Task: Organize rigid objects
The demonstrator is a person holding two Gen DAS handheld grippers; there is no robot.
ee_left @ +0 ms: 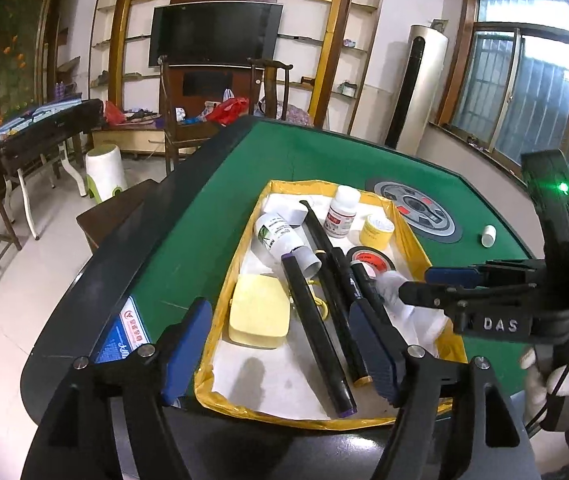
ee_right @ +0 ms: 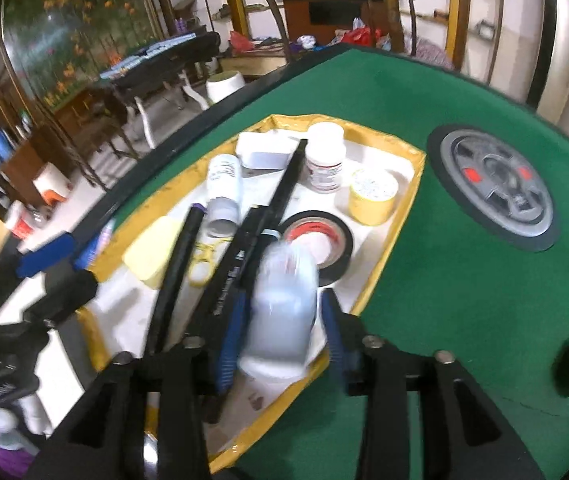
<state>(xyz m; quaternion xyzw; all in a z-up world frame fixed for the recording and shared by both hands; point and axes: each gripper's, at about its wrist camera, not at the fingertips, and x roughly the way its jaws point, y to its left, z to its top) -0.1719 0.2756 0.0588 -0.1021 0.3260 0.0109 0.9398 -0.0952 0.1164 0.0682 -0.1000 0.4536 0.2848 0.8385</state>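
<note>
On the table (ee_left: pixel 324 152), bottles, tape rolls and tubes lie in the tray (ee_left: pixel 220 316); a cap (ee_left: pixel 488 236) right of it.

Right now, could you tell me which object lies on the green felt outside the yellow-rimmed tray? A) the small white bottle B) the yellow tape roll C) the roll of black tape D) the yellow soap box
A: the small white bottle lies alone on the green table, beyond the round centre panel, while the soap box, black tape and yellow tape roll all sit inside the tray.
</note>
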